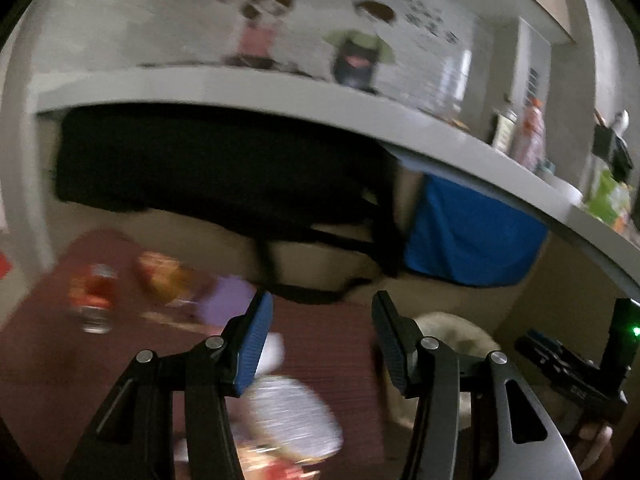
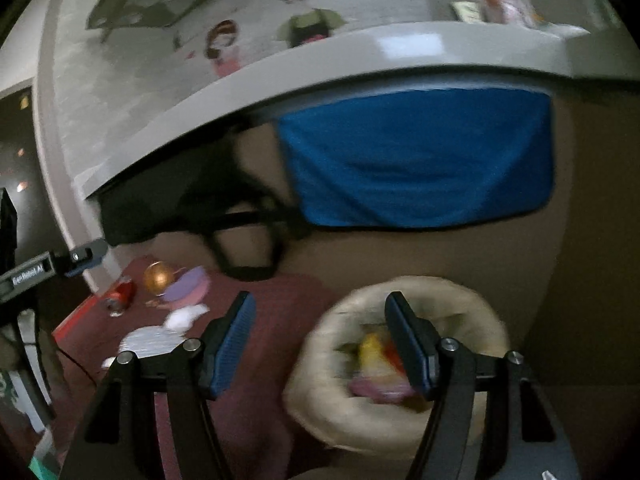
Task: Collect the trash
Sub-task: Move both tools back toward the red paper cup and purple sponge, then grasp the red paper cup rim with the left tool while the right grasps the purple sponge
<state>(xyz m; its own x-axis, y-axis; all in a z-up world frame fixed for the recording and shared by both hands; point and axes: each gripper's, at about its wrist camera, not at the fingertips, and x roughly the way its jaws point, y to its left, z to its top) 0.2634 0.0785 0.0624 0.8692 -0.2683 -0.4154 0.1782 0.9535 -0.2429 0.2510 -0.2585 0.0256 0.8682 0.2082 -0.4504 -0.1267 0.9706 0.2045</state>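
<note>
Left tongs (image 1: 322, 336): jaws spread wide, nothing between the pads. The tool points forward and somewhat downward over a dark red mat (image 1: 328, 344). The left-wrist view is smeared with motion blur, so small details are uncertain.

Right tongs (image 2: 320, 338): jaws spread wide, nothing pinched. The tool also tilts downward. Its right finger overlaps the cream round basket (image 2: 472, 300) in the view; whether it touches the basket cannot be told.

Trash inside the basket: a yellow-and-red wrapper (image 2: 374, 350) and a pinkish piece beneath it, both blurred.

Trash on the mat, left of the basket:
- a red can (image 2: 120, 295) lying on its side near the mat's left edge;
- an orange round object (image 2: 157, 277) just beside the can;
- a purple piece (image 2: 187, 286) touching or just beside the orange object;
- a small white crumpled scrap (image 2: 184, 317) nearer the tongs;
- a white flat sheet (image 2: 150, 340) nearest the left tongs.

In the left-wrist view the white sheet lies just below and between the left fingers, with a further red-and-yellow item at the bottom edge, too blurred to identify.

Beyond the mat, a grey counter (image 2: 360, 60) edge runs across both views. A blue cloth (image 2: 420, 160) and a black bag with straps (image 2: 168, 208) hang beneath it. The wall behind carries cartoon figures (image 2: 308, 12).
</note>
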